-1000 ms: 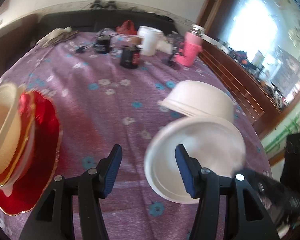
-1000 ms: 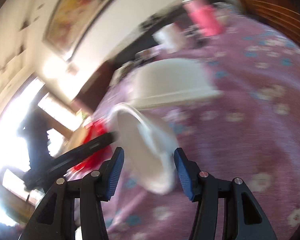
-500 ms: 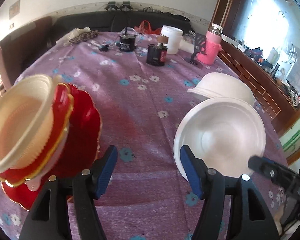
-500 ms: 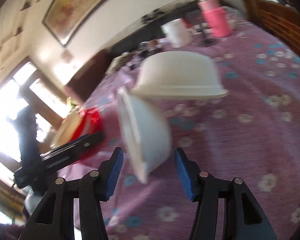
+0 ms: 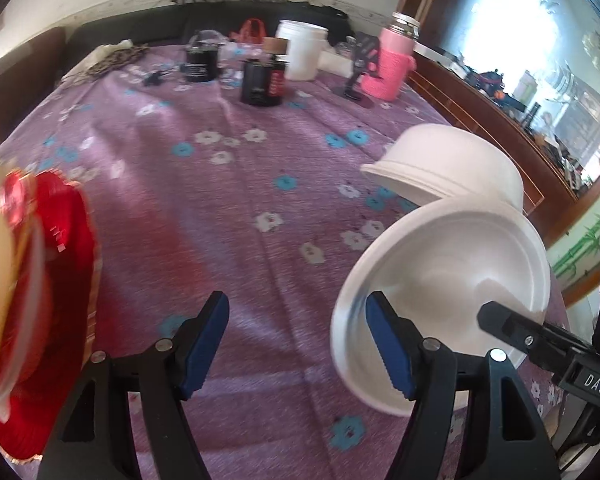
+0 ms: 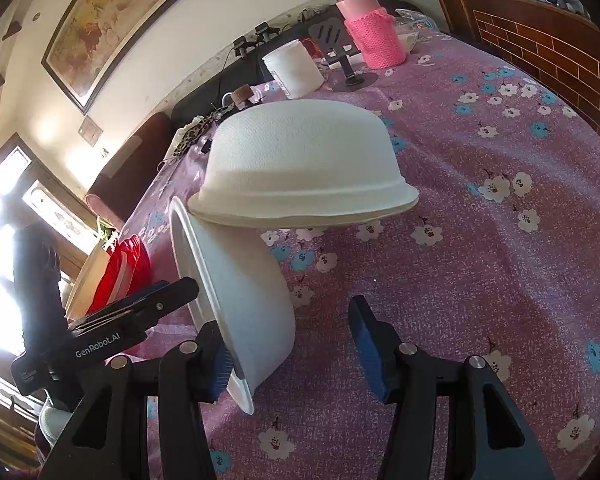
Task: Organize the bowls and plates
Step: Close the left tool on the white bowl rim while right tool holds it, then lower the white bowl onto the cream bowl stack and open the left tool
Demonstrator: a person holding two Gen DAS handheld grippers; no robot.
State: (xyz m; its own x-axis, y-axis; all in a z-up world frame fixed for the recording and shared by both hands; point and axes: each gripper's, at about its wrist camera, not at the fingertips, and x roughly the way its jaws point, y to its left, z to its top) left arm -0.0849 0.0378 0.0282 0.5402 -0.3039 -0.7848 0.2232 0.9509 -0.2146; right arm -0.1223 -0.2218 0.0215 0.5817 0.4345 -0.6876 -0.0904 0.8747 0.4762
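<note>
Tilted white foam bowl (image 6: 236, 300) stands on edge on the purple-clothed worktop (image 6: 480, 280), rim under an upturned white foam bowl (image 6: 300, 164). Right hand-held gripper (image 6: 290, 354): bowl between half-open jaws; grip undeterminable. Left hand-held gripper (image 5: 296, 344): opening, empty. Likely light, crushable; take by rim.

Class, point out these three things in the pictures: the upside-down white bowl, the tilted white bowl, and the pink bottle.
upside-down white bowl (image 6: 300, 152), right wrist view, domed outer wall.
tilted white bowl (image 5: 452, 264), left wrist view, inner hollow.
pink bottle (image 6: 374, 36), right wrist view, knitted sleeve.
</note>
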